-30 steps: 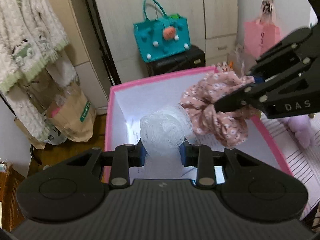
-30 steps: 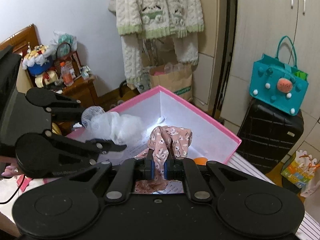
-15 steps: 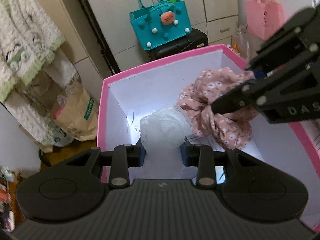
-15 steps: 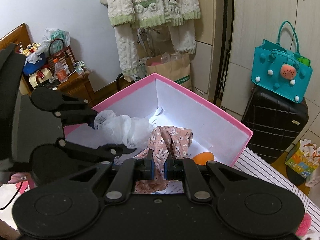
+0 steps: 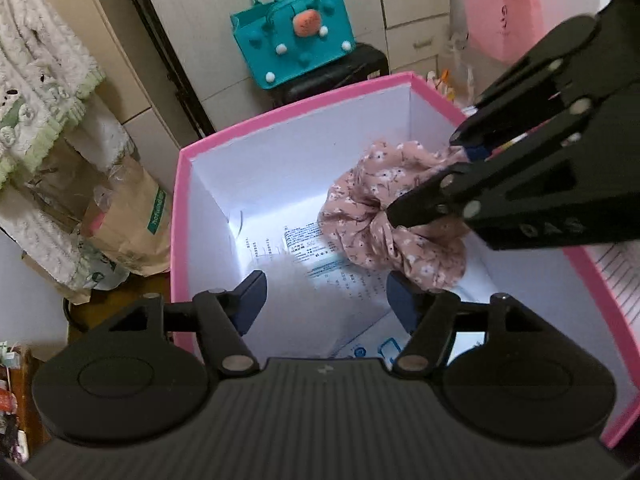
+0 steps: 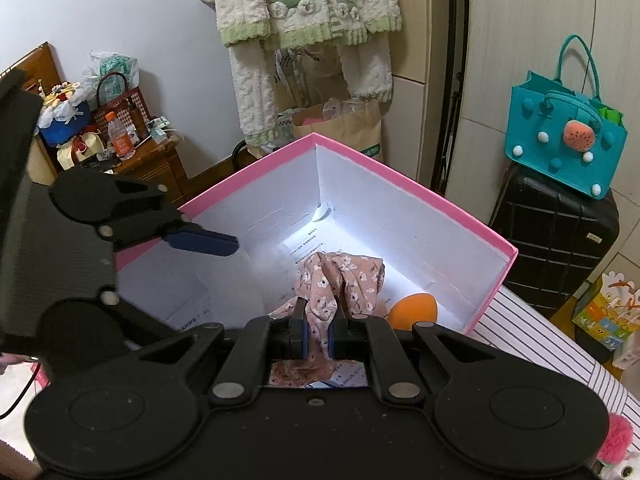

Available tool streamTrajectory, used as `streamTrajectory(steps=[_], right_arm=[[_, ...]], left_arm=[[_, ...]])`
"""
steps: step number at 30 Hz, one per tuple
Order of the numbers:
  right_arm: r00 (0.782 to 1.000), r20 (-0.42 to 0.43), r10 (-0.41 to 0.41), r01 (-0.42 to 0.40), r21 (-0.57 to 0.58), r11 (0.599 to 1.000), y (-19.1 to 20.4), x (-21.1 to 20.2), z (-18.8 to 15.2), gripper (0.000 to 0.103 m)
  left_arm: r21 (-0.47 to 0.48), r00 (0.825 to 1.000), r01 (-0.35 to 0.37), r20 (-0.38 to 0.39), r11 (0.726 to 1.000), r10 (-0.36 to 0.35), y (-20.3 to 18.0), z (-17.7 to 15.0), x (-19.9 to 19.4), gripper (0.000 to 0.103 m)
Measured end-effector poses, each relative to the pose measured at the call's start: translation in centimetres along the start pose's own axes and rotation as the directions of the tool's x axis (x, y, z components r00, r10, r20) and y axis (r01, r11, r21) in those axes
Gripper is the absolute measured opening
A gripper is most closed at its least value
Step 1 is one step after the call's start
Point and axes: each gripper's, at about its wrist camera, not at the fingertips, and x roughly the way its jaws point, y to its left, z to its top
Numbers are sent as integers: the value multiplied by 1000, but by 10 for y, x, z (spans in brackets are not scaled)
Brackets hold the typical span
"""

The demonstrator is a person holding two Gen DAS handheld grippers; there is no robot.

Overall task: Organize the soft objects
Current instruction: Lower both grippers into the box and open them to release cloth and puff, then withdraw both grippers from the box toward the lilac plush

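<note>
Your left gripper (image 5: 324,300) has just been opening; its blue pads now stand apart with only a blurred, pale wisp of the white mesh puff (image 5: 296,280) between them, touching neither pad as far as the frame shows. That puff looks nearly weightless and springy, so expect it to drift rather than drop.

Your right gripper (image 6: 318,334) is clamped tight on a fold of the dusty-pink floral fabric scrunchie (image 6: 340,280), which hangs low inside the pink-rimmed white cardboard box (image 5: 280,108), just above the printed paper on its floor. The scrunchie is soft, light and gathered. A pinch on one bunched fold, as now, should hold it; it will slump wherever you release it.

The right wrist view shows what the left does not: an orange teardrop makeup sponge (image 6: 414,308) lying on the box floor just beside the scrunchie, and a pink pompom (image 6: 614,440) outside the box on striped fabric. The left wrist view alone shows the scrunchie's full ruffled ring.
</note>
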Motion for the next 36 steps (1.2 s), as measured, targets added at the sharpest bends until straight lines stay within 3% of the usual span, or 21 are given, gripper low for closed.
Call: streamTrajectory(steps=[5,9,11,16,17,18,25,36], right_arm=[[1000,4,6,-6,14,1000,0,-3,-3,12],[999,-10,53,-53,46,998,1,2,-1,14],[998,-17,63,-62,50,997,5,9,0,16],[998,-52,47,-45,46,998,14,23,-5,33],[999,-46,26,-25,34,999,16,19,-5,41],[999,-36,10,-9,27,1000,18,14,-6,46],[999,43,-19,18,13,1000,24,-46,-15,47],[994,110,7,-7,3,1000,43,-132,-52,50]], left_arm=[[-38,997,50,54,998,-48,11,-11,-22,64],[-136,989,128,90,982,-116,30,-22,-42,64],[-163,989,122,105,979,-106,36,-23,-47,64],[-198,987,113,136,974,-87,39,-30,-62,66],[-198,986,117,143,973,-89,39,-31,-65,66],[-196,985,118,149,973,-89,38,-33,-68,66],[-192,981,158,139,969,-132,29,-39,-87,67],[-153,977,176,144,972,-155,10,-51,-131,70]])
